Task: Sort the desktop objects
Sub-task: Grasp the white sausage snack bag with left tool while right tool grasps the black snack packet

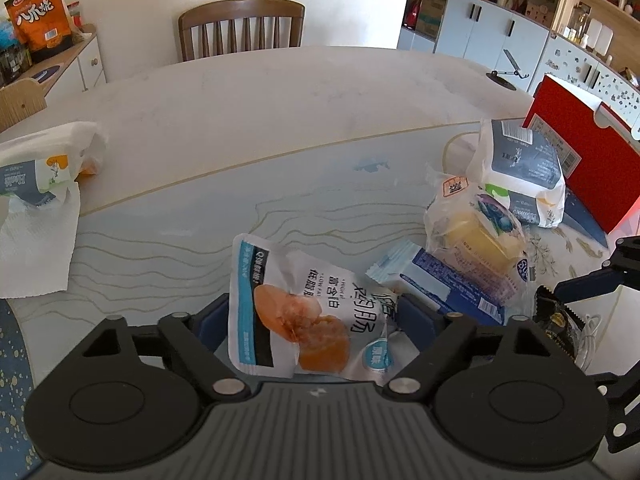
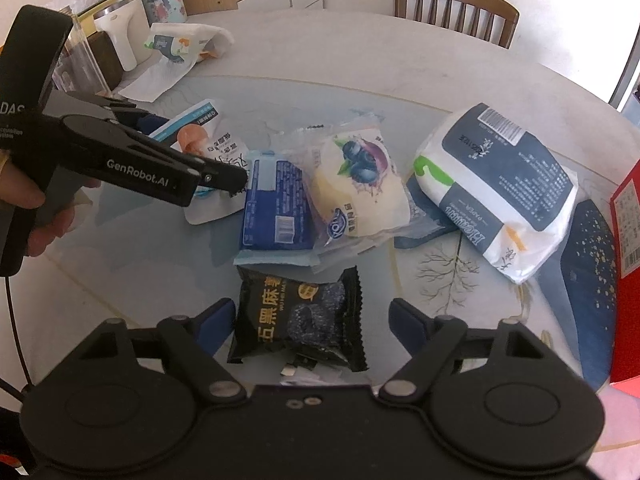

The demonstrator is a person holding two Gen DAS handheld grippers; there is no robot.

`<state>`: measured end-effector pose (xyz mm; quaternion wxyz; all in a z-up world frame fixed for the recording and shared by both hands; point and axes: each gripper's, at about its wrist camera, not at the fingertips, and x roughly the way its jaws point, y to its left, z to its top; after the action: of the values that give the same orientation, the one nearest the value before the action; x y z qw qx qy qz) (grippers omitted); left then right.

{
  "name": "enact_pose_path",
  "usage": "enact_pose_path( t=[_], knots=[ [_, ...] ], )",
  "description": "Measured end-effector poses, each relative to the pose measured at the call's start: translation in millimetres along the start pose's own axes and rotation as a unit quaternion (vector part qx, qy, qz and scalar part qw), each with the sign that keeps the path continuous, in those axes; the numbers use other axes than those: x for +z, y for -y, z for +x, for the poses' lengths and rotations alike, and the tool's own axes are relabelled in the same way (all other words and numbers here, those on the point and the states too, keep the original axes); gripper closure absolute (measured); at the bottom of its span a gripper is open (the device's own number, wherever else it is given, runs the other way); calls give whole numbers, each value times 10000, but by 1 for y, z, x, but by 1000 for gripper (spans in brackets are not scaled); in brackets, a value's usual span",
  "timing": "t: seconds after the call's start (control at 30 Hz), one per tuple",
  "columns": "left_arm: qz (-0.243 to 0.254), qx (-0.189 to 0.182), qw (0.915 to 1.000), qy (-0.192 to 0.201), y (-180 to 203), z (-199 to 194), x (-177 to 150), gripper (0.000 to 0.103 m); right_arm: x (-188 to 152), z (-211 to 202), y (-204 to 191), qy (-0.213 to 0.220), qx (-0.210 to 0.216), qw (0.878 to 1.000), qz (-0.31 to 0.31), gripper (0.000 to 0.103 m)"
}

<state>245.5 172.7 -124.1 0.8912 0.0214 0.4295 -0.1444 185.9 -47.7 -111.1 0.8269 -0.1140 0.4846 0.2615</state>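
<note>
A white and teal sausage packet [image 1: 304, 312] lies between the fingers of my left gripper [image 1: 316, 316], which stands open around it; it also shows in the right wrist view [image 2: 204, 136] under the left gripper's body [image 2: 140, 160]. A black sesame snack packet [image 2: 296, 316] lies between the fingers of my open right gripper [image 2: 310, 320]. Beside them lie a blue packet [image 2: 276, 208], a blueberry bun in clear wrap [image 2: 360, 184] and a tissue pack [image 2: 500, 192].
A red box [image 1: 576, 160] stands at the right. An opened tissue pack with loose paper [image 1: 36, 200] lies at the left. A wooden chair [image 1: 240, 28] stands behind the round table [image 1: 280, 96]. A white kettle [image 2: 116, 32] stands at the far left.
</note>
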Motion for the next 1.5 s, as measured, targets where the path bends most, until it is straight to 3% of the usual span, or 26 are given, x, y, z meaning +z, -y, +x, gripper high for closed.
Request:
enact_pose_path(
  t=[0.03,0.27,0.4,0.47,0.5,1.0,1.13,1.5],
  knots=[
    [-5,-6,10000,15,0,-1,0,25,-1,0,0,5,-6,10000,-9,22],
    [-101,-72,9999,30,-2,-3,0,30,0,0,0,-16,3,10000,-35,37],
    [-166,-33,9998,48,-3,-6,-3,31,-1,-3,1,21,-2,10000,-26,40],
    [-203,-40,9998,69,-4,-8,-4,36,-1,-4,2,37,13,10000,-4,42],
    [-216,-50,9997,85,-3,-8,-4,44,-1,-5,2,43,18,10000,-3,43],
    [-728,-153,9971,169,-11,-26,-15,54,1,-20,7,224,57,9997,92,50],
    [-982,-231,9945,266,-14,-36,-16,68,0,-26,7,288,59,9995,107,50],
    [-1288,-390,9901,387,-9,-56,-22,81,0,-47,10,485,146,9986,177,51]
  ],
)
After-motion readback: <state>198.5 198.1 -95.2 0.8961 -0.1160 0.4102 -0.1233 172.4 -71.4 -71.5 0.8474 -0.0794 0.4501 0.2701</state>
